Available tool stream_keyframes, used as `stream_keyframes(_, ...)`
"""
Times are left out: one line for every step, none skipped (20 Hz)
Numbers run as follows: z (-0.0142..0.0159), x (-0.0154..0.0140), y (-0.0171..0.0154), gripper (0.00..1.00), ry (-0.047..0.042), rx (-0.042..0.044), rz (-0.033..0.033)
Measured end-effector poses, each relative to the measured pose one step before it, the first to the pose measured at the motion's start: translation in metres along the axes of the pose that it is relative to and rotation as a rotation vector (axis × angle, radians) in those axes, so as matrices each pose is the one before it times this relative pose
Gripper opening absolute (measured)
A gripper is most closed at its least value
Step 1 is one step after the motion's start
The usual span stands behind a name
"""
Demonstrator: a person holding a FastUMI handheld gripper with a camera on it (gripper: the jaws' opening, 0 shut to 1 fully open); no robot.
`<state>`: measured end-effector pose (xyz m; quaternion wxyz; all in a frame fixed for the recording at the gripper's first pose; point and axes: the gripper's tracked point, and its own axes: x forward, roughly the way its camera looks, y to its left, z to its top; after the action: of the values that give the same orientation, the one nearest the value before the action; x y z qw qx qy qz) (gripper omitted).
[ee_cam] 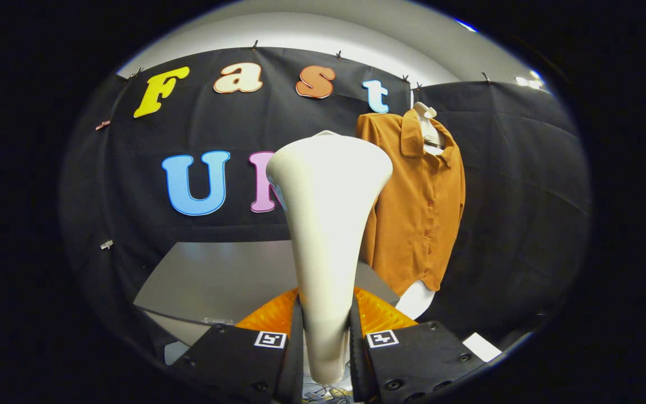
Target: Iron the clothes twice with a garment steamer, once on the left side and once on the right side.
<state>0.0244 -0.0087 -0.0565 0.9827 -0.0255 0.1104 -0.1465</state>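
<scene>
One gripper (326, 342), and we see both of its fingers pinching the narrow neck of the garment steamer (328, 224), one finger pressed on each side. The steamer stands upright between them, slim at the grip and flaring to a wide cream head well above the fingertips. Its long axis runs straight up from the gripper. We cannot tell which way the steam face points; only a smooth cream surface shows.

Target is the orange shirt (421, 207), hung on a hanger (427, 126) against the black booth wall. It lies beyond the steamer and off to the right of it. The steamer head overlaps the shirt's left sleeve edge in this view, but we judge them well apart in depth, not touching. The shirt hangs vertical, button placket running top to bottom, so its long axis is roughly parallel to the steamer's.

A grey worktop (216, 275) sits below and beyond the fingers, left of the shirt. An orange ribbed part (379, 314) shows just behind the fingers; we cannot say what it is.

Our read: no pass made yet. The next move needs the head carried forward and right to the shirt, then drawn along one side of the placket, then the other. Risk: off-centre approach lands on the sleeve only.
</scene>
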Motion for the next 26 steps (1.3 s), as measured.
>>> stream_keyframes(-0.00025, -0.00127, -0.00622, 0.37, -0.00195, 0.00545, -0.0087)
stream_keyframes(0.00133, -0.0011, -0.00624, 0.37, -0.00282, 0.00534, -0.00609)
stream_keyframes(0.00209, 0.00004, -0.00422, 0.37, -0.00513, 0.00458, -0.00112)
stream_keyframes(0.00337, 0.00081, -0.00567, 0.37, -0.00862, 0.00421, -0.00121)
stream_keyframes(0.00438, 0.00244, -0.00615, 0.37, -0.0108, 0.00537, -0.00246)
stream_keyframes(0.0047, 0.00437, -0.00683, 0.37, -0.01066, 0.00407, -0.00098)
stream_keyframes(0.00297, 0.00543, -0.008, 0.37, -0.00644, 0.00463, 0.00011)
stream_keyframes(0.00332, 0.00667, -0.01018, 0.37, -0.00425, 0.00267, -0.00599)
stream_keyframes(0.00267, 0.00802, -0.01339, 0.37, -0.00147, 0.00159, -0.01366)
stream_keyframes(0.00353, 0.00908, -0.01306, 0.37, 0.00013, 0.00549, -0.01405)
stream_keyframes(0.00291, 0.01002, -0.01099, 0.37, 0.00404, 0.00807, -0.01064)
stream_keyframes(0.00181, 0.01012, -0.01018, 0.37, 0.00502, 0.00297, -0.0062)
stream_keyframes(0.00246, 0.01091, -0.00975, 0.37, -0.00125, -0.00158, -0.00868)
stream_keyframes(0.00247, 0.0116, -0.01026, 0.37, -0.00023, -0.00742, -0.00979)
stream_keyframes(0.003, 0.01176, -0.00977, 0.37, -0.00249, -0.00835, -0.00777)
stream_keyframes(0.00273, 0.01256, -0.0088, 0.37, 0.00341, -0.00878, -0.00822)
stream_keyframes(0.00313, 0.01346, -0.00897, 0.37, 0.003, -0.00253, -0.00382)
stream_keyframes(0.00306, 0.01312, -0.00727, 0.37, 0.00599, 0.00384, 0.00186)
stream_keyframes(0.00217, 0.01313, -0.00604, 0.37, 0.0092, 0.00282, 0.00147)
stream_keyframes(0.00056, 0.01321, -0.00636, 0.37, 0.01085, -0.00123, 0.00072)
stream_keyframes(0.00041, 0.0131, -0.00468, 0.37, 0.012, 0.00051, 0.00369)
stream_keyframes(-0.00047, 0.01204, -0.00276, 0.37, 0.01225, 0.00023, 0.00768)
stream_keyframes(-0.00079, 0.01134, -0.00157, 0.37, 0.01192, 0.00154, 0.01157)
stream_keyframes(-0.00127, 0.01011, -0.00135, 0.37, 0.01079, 0.00455, 0.01222)
stream_keyframes(-0.00153, 0.01062, -0.00072, 0.37, 0.01064, 0.00078, 0.0124)
stream_keyframes(-0.00189, 0.00872, 0.00153, 0.37, 0.01086, -0.00155, 0.01475)
